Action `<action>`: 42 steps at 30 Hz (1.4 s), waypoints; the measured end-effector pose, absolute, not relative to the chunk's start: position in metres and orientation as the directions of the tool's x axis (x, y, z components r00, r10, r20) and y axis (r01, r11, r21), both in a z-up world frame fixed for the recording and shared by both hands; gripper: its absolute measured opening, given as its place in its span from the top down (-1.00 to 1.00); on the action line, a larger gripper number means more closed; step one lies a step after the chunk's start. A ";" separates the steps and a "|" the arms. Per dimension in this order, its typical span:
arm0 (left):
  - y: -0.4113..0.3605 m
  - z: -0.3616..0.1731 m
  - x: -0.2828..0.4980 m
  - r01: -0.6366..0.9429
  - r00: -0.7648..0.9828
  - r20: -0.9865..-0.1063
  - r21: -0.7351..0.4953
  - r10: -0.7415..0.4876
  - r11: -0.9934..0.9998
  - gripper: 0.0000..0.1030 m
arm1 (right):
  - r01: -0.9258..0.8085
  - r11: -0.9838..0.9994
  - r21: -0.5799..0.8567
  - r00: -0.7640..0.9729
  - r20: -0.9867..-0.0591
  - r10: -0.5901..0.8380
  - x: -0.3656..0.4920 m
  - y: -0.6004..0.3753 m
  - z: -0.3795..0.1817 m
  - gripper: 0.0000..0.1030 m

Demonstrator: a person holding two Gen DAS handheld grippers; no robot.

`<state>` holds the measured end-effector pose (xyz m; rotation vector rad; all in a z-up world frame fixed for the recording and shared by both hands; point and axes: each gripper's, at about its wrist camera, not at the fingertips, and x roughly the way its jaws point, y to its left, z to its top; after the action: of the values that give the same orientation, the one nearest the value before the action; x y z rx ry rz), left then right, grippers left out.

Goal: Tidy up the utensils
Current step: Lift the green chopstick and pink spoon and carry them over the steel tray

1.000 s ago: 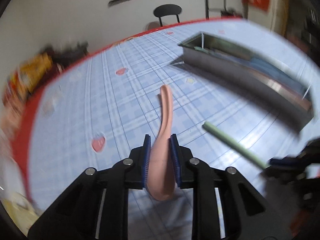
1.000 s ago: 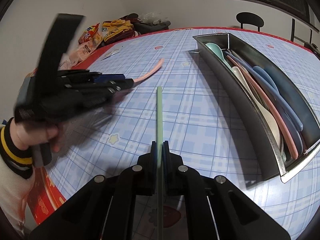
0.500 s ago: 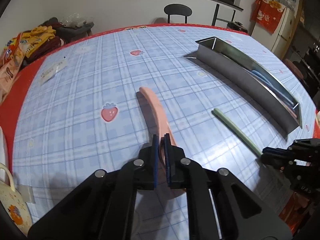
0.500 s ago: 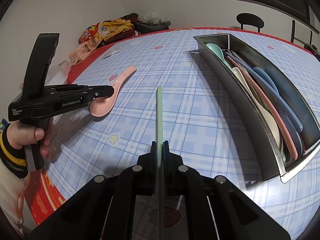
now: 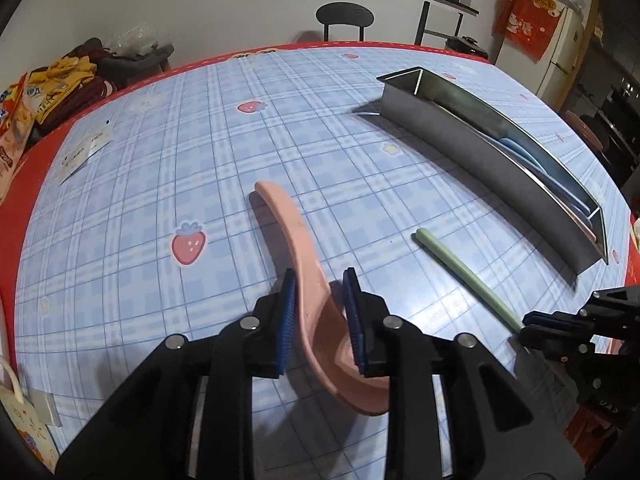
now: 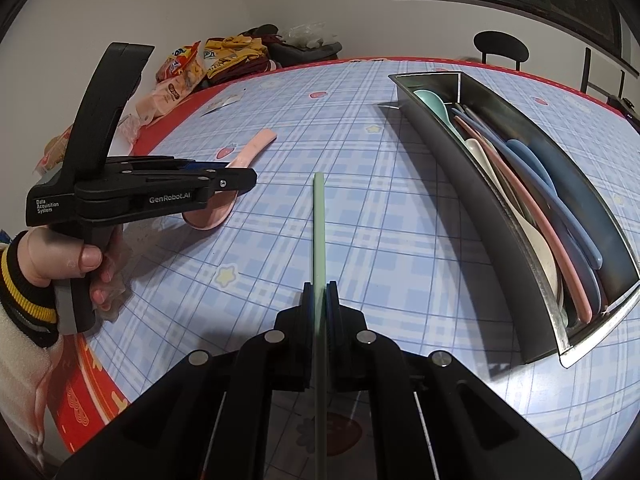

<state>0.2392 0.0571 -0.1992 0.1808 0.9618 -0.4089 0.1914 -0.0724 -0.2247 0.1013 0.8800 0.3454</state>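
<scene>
Utensils: tray [image 6: 472, 160] at table [image 5: 200, 152] right holds most spoons. Pink spoon [image 5: 308, 280] lies between the parted pads of the left gripper [image 5: 320, 312], released. It appears light, rigid, smooth; grip at mid-handle. Green stick [image 6: 320, 232] is clamped by the right gripper [image 6: 319, 300]; thin, likely slippery. Plaid tablecloth looks slick. Chair [image 5: 344, 20] stands beyond, snack bags [image 6: 188, 68] at far edge.

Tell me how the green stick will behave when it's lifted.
The green stick looks thin and straight, so probably stiff and light. Held near one end by the right gripper, its long free end may droop or swing. Its smooth surface could slip.
</scene>
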 end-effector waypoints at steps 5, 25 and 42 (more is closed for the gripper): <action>0.062 -0.197 0.230 0.407 0.534 -0.806 -0.020 -0.255 0.913 0.69 | -0.259 0.944 0.207 0.589 -0.740 0.324 0.192 -0.070 -0.224 0.87; 0.091 -0.160 0.161 0.399 0.655 -0.565 -0.305 -0.502 0.865 0.68 | -0.289 0.957 0.009 0.623 -0.758 0.195 0.188 -0.042 -0.222 0.81; 0.096 -0.170 0.161 0.363 0.673 -0.564 -0.312 -0.479 0.878 0.68 | -0.292 0.940 0.175 0.628 -0.706 0.326 0.185 -0.064 -0.217 0.88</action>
<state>0.1605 0.0960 -0.1701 -0.1792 0.6837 -0.4766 0.1847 -0.0644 -0.2166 0.0449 0.8181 0.3543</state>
